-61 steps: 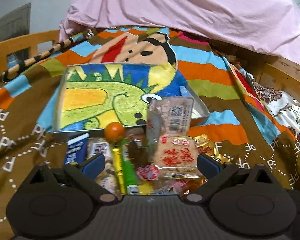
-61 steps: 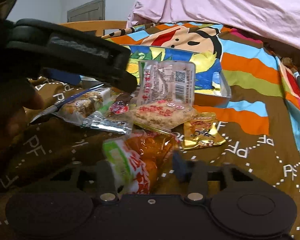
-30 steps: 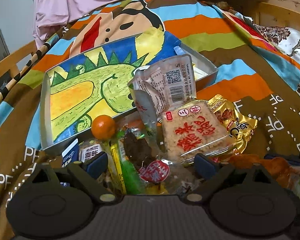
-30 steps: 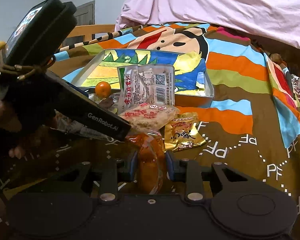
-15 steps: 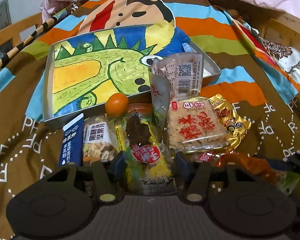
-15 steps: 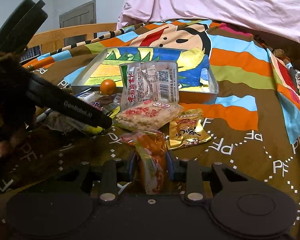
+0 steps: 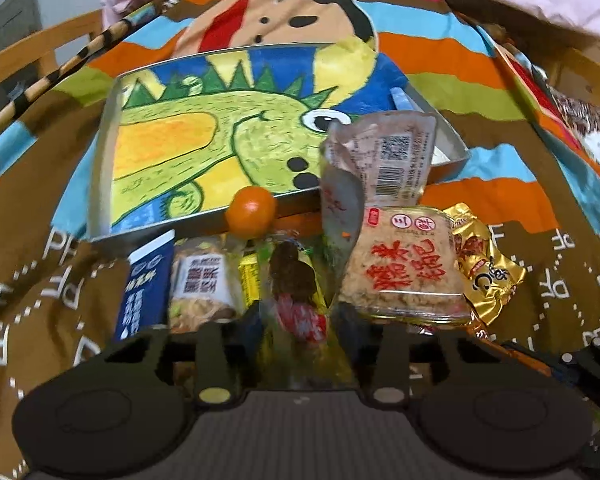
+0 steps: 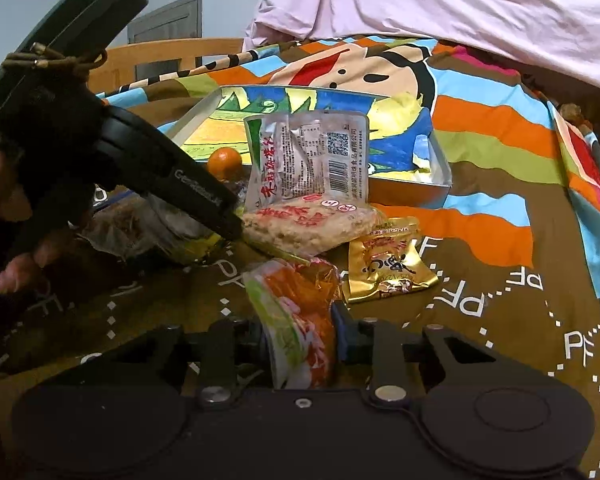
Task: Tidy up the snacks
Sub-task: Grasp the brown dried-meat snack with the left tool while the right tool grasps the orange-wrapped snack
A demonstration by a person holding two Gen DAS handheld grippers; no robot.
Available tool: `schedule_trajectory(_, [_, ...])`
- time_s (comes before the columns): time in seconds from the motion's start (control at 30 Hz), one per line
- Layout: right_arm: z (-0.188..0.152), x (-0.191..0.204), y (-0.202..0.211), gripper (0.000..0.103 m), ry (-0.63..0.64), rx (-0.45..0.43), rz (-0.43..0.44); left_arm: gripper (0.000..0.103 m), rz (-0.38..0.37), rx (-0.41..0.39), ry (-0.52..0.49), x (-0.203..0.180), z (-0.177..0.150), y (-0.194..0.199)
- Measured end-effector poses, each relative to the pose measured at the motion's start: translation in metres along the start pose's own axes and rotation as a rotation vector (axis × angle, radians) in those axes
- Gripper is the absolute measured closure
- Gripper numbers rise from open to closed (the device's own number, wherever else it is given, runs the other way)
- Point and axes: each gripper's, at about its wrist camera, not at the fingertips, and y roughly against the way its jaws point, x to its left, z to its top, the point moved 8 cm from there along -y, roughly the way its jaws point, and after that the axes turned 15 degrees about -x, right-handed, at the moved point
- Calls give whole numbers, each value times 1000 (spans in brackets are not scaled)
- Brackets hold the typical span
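Observation:
A heap of snacks lies on a striped blanket in front of a metal tin [image 7: 100, 184] lined with a dinosaur drawing. My left gripper [image 7: 300, 332] is closing; its pads press a yellow-green packet with a red round label [image 7: 300, 316], which looks squeezed between them. Around that packet lie a blue carton [image 7: 144, 284], a nut pack [image 7: 202, 288], a tangerine [image 7: 251, 212], a rice cracker pack [image 7: 404, 272], a gold packet [image 7: 488, 268] and a clear bag with a barcode [image 7: 384, 160]. My right gripper [image 8: 300, 336] is shut on an orange and green packet [image 8: 296, 312], low over the blanket.
In the right wrist view a hand [image 8: 16, 272] holds the left gripper's body [image 8: 172, 176], which reaches into the heap from the left. A wooden bed rail [image 8: 160, 56] runs behind, and a pink quilt [image 8: 460, 12] lies at the back. Open blanket stretches to the right of the gold packet [image 8: 388, 272].
The left jaws went from wide open to tight around the yellow-green packet, and that gripper rolled and shifted a little. The right gripper kept still, holding its packet.

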Motion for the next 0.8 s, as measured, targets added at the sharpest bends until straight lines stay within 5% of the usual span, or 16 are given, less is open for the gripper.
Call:
schedule_trajectory(0.23, [0, 6, 4, 74, 33, -2, 5, 71, -33, -17, 52, 5, -7, 22])
schedule_trajectory(0.4, [0, 8, 5, 74, 42, -4, 6, 56, -30, -70, 89, 11, -3, 26])
schedule_trajectory(0.53, [-1, 8, 5, 74, 40, -4, 7, 55, -28, -65, 127, 12, 2, 15])
schedule_trajectory(0.7, [-1, 8, 4, 74, 36, -4, 11, 71, 21, -56, 104, 11, 2, 11])
schedule_trajectory(0.8, [-1, 8, 5, 74, 36, -6, 11, 73, 23, -55, 125, 14, 0, 17])
